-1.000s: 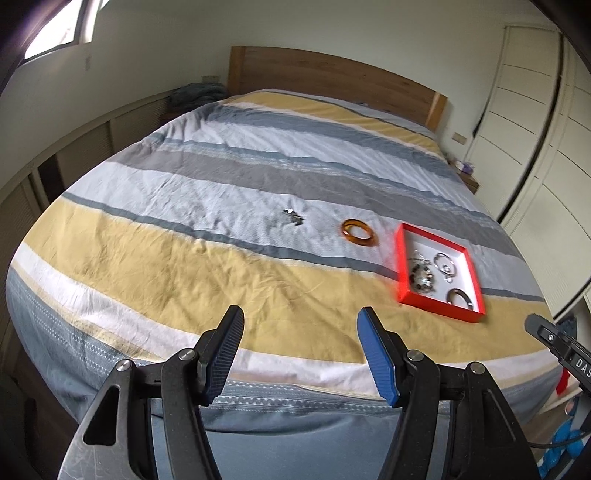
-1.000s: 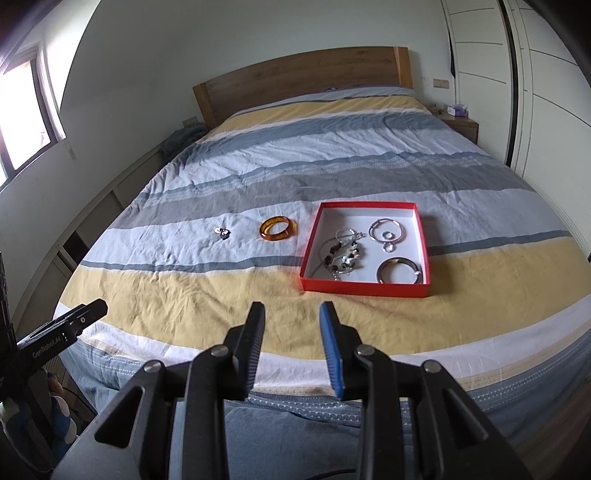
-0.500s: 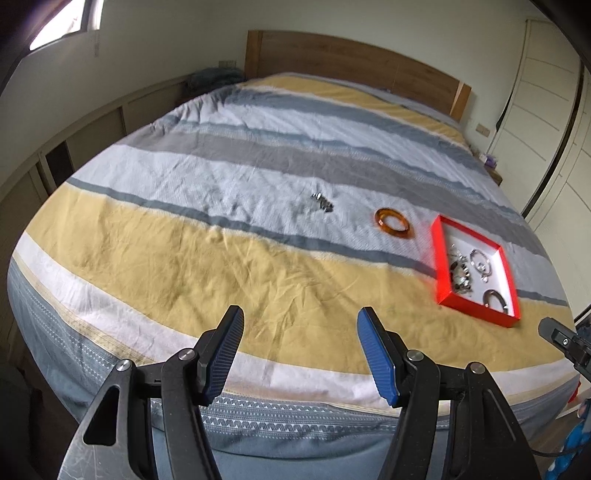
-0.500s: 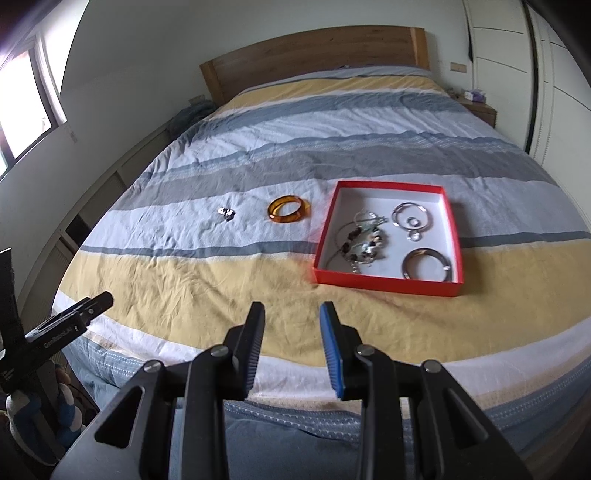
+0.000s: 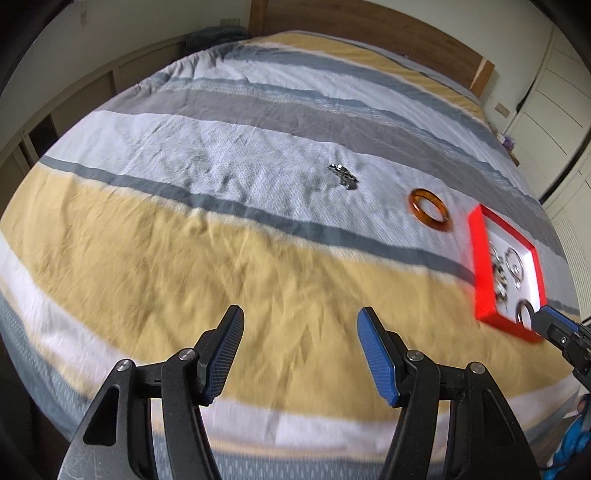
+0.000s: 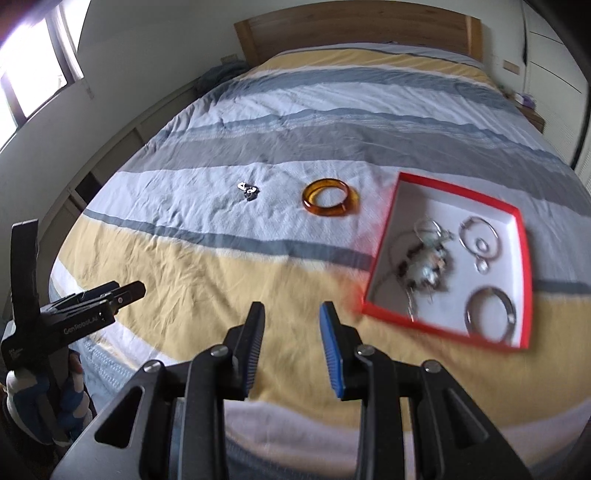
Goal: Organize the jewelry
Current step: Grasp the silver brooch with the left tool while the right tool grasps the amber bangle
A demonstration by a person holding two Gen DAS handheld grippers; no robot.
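Observation:
An amber bangle [image 6: 330, 197] lies on the bed's white stripe, left of a red tray [image 6: 386, 236]. It also shows in the left wrist view [image 5: 429, 215], as does the tray [image 5: 480, 258]. The tray holds silver rings, a silver bangle [image 6: 489, 314] and a beaded tangle [image 6: 424, 264]. A small silver piece [image 6: 248, 190] lies left of the amber bangle; the left wrist view shows it too [image 5: 344, 176]. My left gripper [image 5: 299, 350] is open and empty above the yellow stripe. My right gripper [image 6: 293, 349] is open and empty, short of the tray.
The striped bedspread [image 5: 184, 240] covers a wide bed with a wooden headboard [image 6: 351, 33]. Low cabinets [image 5: 74, 96] run along the left side. White wardrobe doors [image 5: 554, 99] and a nightstand [image 6: 528, 110] stand on the right.
Both grippers have moved forward over the bed toward the jewelry, which looms larger. The right gripper's jaws have opened a little wider. Nothing on the bed has moved.

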